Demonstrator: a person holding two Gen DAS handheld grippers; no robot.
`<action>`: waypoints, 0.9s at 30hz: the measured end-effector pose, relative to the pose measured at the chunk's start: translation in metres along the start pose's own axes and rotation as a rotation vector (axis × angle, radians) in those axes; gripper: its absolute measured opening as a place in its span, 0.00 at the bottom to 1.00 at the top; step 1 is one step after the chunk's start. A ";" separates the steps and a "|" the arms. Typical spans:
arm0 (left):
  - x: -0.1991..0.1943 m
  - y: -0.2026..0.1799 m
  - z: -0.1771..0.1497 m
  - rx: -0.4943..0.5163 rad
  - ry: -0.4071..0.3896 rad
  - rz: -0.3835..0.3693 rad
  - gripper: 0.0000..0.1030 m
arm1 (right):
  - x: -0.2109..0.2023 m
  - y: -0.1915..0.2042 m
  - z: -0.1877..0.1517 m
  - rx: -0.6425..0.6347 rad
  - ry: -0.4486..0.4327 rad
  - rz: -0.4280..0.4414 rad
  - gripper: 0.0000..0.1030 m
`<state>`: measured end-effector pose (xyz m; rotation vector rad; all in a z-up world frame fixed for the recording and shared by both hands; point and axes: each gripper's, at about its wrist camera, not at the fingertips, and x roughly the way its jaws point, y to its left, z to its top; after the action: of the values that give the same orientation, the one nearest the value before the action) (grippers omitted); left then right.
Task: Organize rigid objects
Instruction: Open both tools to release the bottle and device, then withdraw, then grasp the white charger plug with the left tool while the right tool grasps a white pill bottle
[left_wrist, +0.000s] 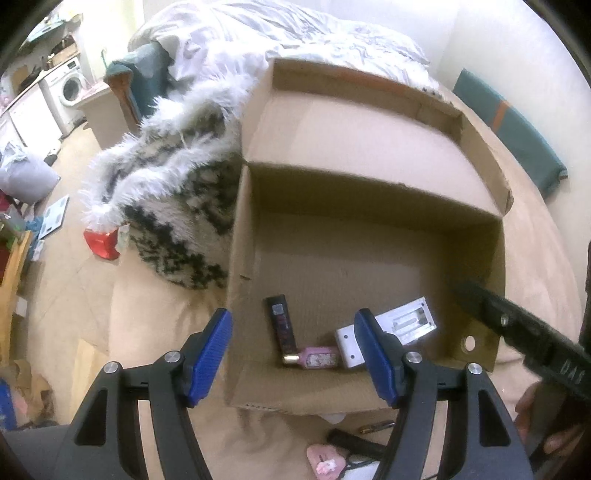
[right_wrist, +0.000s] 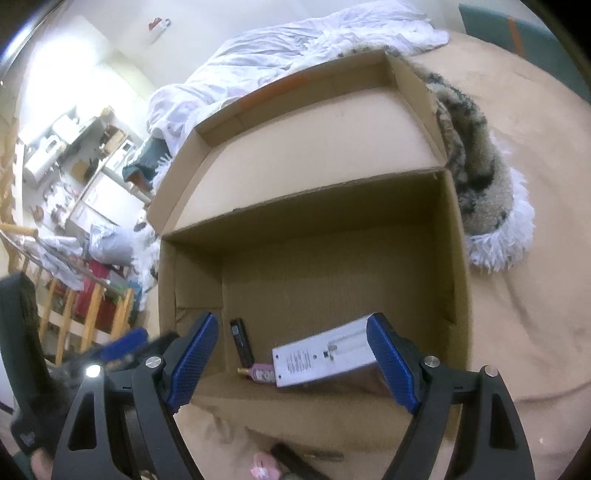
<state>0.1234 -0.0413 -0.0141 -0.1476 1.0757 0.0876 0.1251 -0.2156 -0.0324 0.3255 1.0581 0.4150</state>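
Cardboard box (left_wrist: 369, 236) on beige bedcover (left_wrist: 166, 369); fluffy throw (left_wrist: 177, 199) alongside; cluttered room.

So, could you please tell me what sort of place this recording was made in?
Most likely a lived-in bedroom or studio flat: a cardboard box sits on a bed with a rumpled white duvet, and a washing machine stands against the far wall.

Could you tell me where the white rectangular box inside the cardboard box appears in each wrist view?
Left wrist view: white rectangular box lies lower right of centre, partly behind the right blue pad.
Right wrist view: white rectangular box lies at bottom centre.
Shared landmark: the small pink bottle beside it.
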 end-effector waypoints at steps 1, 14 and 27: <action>-0.003 0.001 0.000 -0.001 -0.003 0.002 0.64 | -0.003 0.001 -0.001 -0.001 0.004 -0.001 0.85; -0.036 0.020 -0.021 -0.038 0.002 0.011 0.64 | -0.049 0.014 -0.020 0.014 0.001 0.022 0.85; -0.035 0.035 -0.053 -0.075 0.068 0.012 0.64 | -0.063 0.014 -0.059 -0.041 0.034 -0.019 0.85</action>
<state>0.0552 -0.0150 -0.0106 -0.2131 1.1413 0.1343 0.0437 -0.2299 -0.0050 0.2724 1.0841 0.4256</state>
